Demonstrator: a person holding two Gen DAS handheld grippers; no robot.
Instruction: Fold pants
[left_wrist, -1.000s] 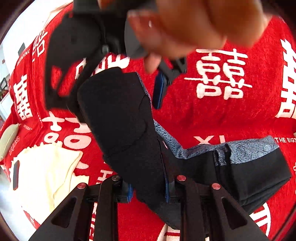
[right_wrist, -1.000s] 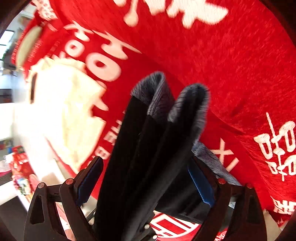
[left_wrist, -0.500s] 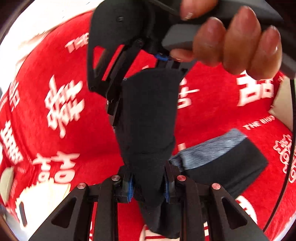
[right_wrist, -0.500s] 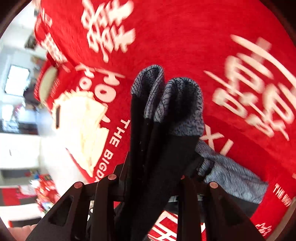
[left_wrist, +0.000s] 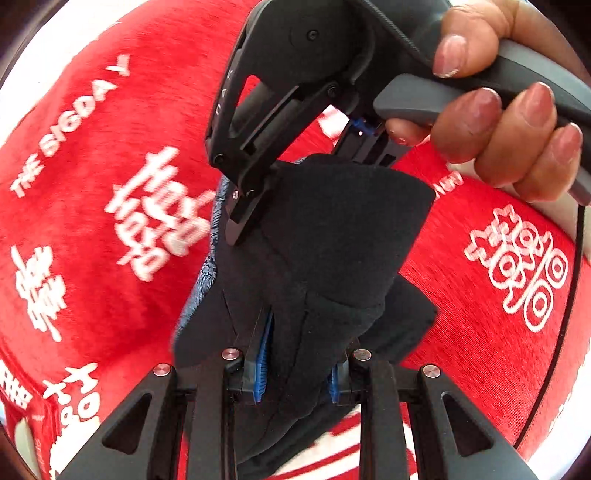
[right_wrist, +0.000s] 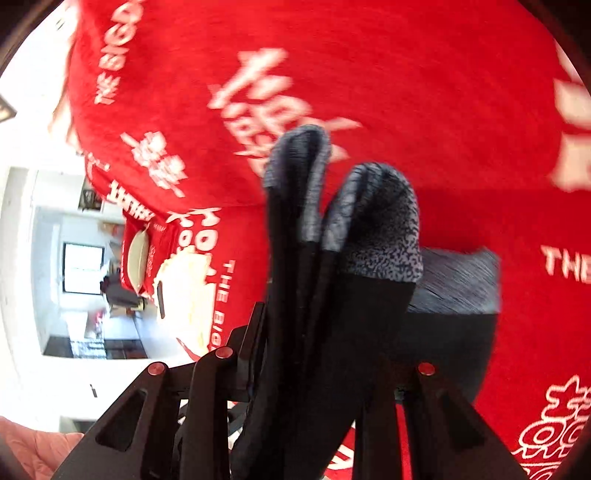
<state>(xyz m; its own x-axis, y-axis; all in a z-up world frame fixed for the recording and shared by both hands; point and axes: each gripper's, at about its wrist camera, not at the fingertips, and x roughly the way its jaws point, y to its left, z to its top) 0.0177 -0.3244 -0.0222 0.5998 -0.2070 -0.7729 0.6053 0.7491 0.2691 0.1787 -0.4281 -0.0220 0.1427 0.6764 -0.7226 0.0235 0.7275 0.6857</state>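
A red cloth (right_wrist: 424, 74) printed with white characters and lettering covers the surface; a cream garment (right_wrist: 188, 291) lies on it near one edge. Beyond that edge, a bright room with a window (right_wrist: 82, 267).

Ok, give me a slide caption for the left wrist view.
Both grippers, left and right, clamp the folded black pants above the red blanket.

Each wrist camera looked down along its own claw, close over the pants (left_wrist: 325, 236) (right_wrist: 332, 295); both shared the red cloth (left_wrist: 110, 258) (right_wrist: 406, 74).
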